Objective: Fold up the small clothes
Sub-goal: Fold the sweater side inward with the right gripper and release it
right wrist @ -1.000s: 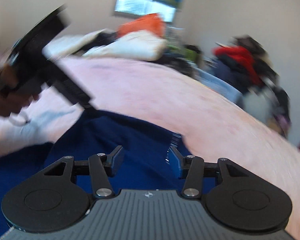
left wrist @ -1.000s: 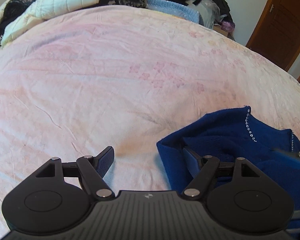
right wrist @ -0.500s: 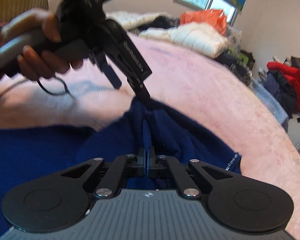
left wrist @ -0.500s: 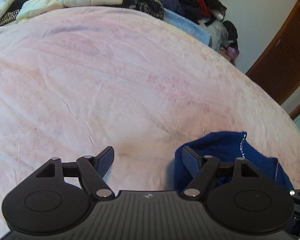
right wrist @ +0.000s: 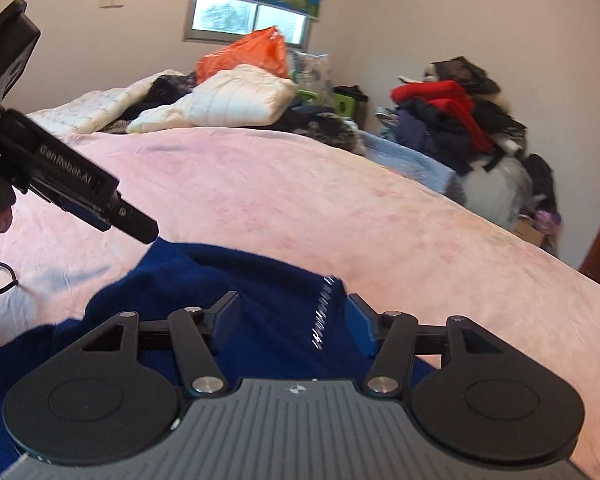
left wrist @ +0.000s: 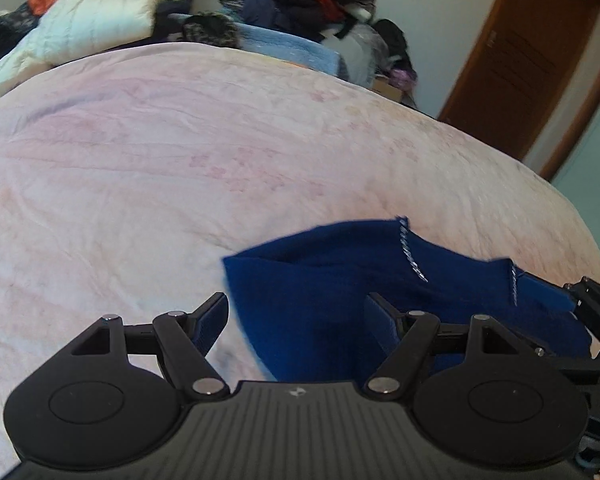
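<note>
A dark blue sweater point(left wrist: 332, 280) with a line of sparkly stones point(left wrist: 412, 256) lies rumpled on the pink bedspread point(left wrist: 180, 184). My left gripper point(left wrist: 296, 320) is open; the sweater's left edge runs between its fingers, untouched by the pads. In the right wrist view that left gripper point(right wrist: 134, 226) hovers just over the sweater's far corner, held by a hand. My right gripper point(right wrist: 294, 320) has its jaws opening over the blue sweater point(right wrist: 260, 288). The stone trim point(right wrist: 324, 312) lies between its fingers, and the pads do not press on it. Its black frame shows at the left view's right edge point(left wrist: 584, 296).
Heaped at the far side are a white quilted jacket point(right wrist: 236, 100), an orange bag point(right wrist: 252, 52) and red and dark clothes point(right wrist: 448, 116). A brown door point(left wrist: 524, 56) stands at the right. A black cord point(right wrist: 0, 276) lies on the bedspread at the left.
Half a second ago my right gripper was shut on a fold of the sweater; now its jaws stand apart. The left gripper has shifted, and more of the sweater now lies under it.
</note>
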`<state>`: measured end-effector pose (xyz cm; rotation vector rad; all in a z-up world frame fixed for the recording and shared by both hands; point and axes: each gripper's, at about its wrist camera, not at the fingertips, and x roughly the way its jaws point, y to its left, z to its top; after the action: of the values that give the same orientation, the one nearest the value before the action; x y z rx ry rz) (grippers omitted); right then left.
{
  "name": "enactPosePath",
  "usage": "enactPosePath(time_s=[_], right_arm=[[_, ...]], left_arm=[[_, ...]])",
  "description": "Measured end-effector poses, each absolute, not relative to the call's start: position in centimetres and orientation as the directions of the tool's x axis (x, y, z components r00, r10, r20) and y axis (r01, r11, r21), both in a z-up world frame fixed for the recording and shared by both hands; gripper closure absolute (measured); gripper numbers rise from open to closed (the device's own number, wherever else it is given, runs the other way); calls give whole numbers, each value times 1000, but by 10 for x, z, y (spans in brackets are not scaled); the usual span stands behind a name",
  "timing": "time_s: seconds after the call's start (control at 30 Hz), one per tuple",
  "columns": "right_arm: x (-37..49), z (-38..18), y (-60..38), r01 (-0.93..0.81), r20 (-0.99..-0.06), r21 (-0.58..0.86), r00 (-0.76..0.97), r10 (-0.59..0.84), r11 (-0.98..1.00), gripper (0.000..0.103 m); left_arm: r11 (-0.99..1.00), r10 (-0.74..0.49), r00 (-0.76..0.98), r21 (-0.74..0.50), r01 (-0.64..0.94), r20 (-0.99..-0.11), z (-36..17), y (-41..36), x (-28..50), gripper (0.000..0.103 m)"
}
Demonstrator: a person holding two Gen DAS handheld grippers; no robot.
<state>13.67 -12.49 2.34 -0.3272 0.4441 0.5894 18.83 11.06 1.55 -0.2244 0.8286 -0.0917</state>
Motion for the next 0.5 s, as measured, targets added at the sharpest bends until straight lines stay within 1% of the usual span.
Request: enactPosePath(time_s=[0.07, 0.13, 0.17, 0.2, 0.23, 0.27, 0.3, 0.33, 0.37, 0.43, 0.47, 0.5], right_arm=[[120, 22, -155, -572, -494, -152, 750, 439, 806, 39], [109, 18, -190, -537, -515, -95, 747, 420, 838, 38], [109, 11, -211, -512, -528, -48, 742, 413, 858, 37], [110, 6, -231, -488, -549, 4, 728, 410, 873, 33], [112, 0, -249, -457, -569, 47, 719, 400, 888, 29], [112, -7, -268, -396, -585, 69, 728, 359, 916, 29], [113, -15, -285, -313, -603, 70, 744, 290, 947, 30], [114, -20, -301, -233, -624, 71, 748, 225, 970, 36], [111, -23, -315, -173, -625, 84, 758, 187, 981, 38], [99, -16, -329, -140, -581, 139, 790, 195, 980, 38], [95, -12, -330, -136, -556, 140, 809, 191, 981, 37], [92, -9, -329, -131, -533, 118, 828, 174, 984, 37]], left_arm=[[977, -187, 656, -207, 47, -732, 8, 92, 188, 28], [981, -185, 639, -176, 78, -747, -1, 79, 191, 28], [986, -167, 632, -146, 85, -757, -5, 72, 194, 27], [991, -135, 627, -106, 84, -768, -11, 67, 196, 27], [997, -81, 620, -59, 57, -780, -18, 66, 199, 27], [1000, -29, 619, -19, 23, -785, -23, 66, 200, 27], [1000, -1, 628, 0, 2, -778, -22, 67, 197, 27], [1000, 5, 642, 1, -6, -767, -19, 67, 192, 27], [1000, 2, 657, -3, -6, -754, -15, 67, 186, 27], [1000, 1, 683, -1, -2, -730, -8, 61, 176, 27], [1000, -1, 693, 7, 9, -721, -6, 55, 172, 26], [999, -6, 698, 20, 30, -716, -5, 48, 170, 24]])
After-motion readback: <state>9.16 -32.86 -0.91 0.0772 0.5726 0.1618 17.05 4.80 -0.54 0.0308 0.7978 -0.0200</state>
